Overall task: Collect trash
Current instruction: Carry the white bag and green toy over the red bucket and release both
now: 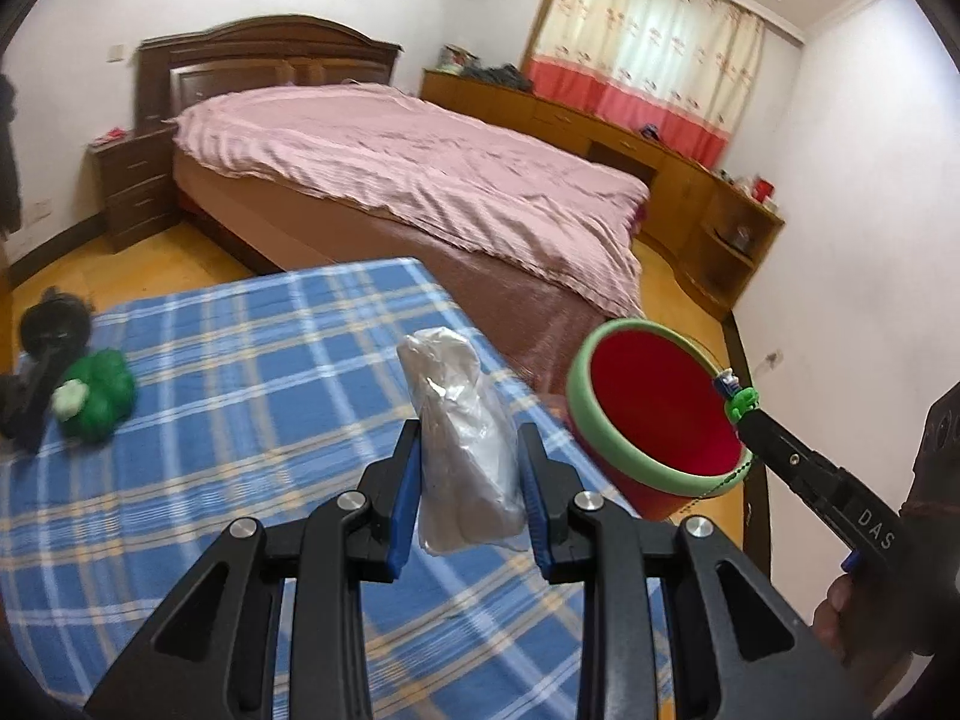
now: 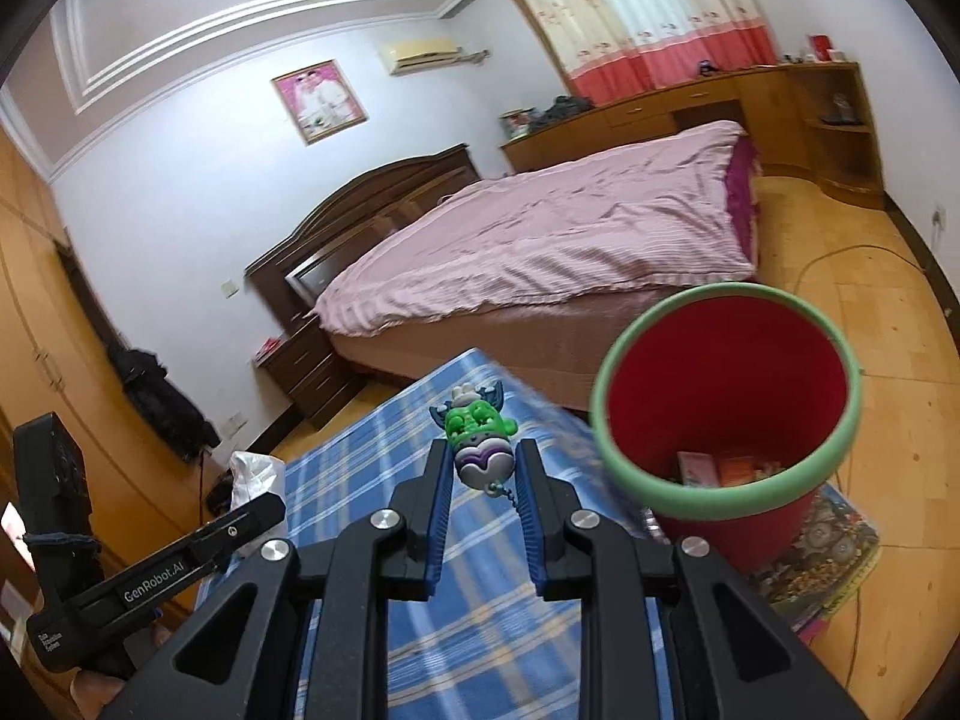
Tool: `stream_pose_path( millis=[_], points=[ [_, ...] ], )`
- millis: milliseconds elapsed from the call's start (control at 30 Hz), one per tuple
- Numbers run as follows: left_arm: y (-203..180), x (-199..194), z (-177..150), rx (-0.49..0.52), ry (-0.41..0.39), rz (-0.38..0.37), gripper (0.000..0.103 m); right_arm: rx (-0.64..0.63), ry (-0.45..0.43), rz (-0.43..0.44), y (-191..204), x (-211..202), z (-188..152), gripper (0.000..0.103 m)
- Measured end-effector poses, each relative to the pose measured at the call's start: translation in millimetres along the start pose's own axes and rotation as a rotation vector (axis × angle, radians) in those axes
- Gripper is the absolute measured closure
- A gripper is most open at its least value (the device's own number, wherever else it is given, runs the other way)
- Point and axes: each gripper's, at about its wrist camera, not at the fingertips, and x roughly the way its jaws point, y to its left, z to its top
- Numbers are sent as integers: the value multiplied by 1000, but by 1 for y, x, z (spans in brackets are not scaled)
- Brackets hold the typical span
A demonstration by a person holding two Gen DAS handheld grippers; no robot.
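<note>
At the left edge of the left wrist view, a dark object (image 1: 42, 360) beside the round green plush toy (image 1: 99, 387) is blurred and partly cut off — unidentifiable. In the right wrist view, items at the bottom of the red green-rimmed plastic bin (image 2: 720, 474) are half hidden by its rim — cannot tell what.

Green keychain toy (image 2: 478, 441) pinched in right gripper (image 2: 482, 468) — beside red bin (image 2: 729, 414) over plaid cloth (image 2: 372, 456)

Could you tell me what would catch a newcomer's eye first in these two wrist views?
Probably the red bin with a green rim, standing on the floor beside the blue plaid table, with some packaging already inside. Next, what each gripper holds: the left gripper clamps a crumpled clear plastic bag, and the right gripper pinches a small green toy keychain near the bin.
</note>
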Motion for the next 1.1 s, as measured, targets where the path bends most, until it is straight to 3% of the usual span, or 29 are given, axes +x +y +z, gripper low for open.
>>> stream_pose_path(
  millis=[667, 933, 1100],
  points=[
    [-126, 149, 13, 157, 217, -146, 72, 145, 48, -170, -145, 41, 30, 79],
    [-151, 185, 3, 206, 298, -178, 72, 182, 83, -206, -176, 61, 31, 79],
    [-157, 189, 2, 219, 294, -150, 61, 213, 93, -199, -184, 64, 28, 78]
  ],
)
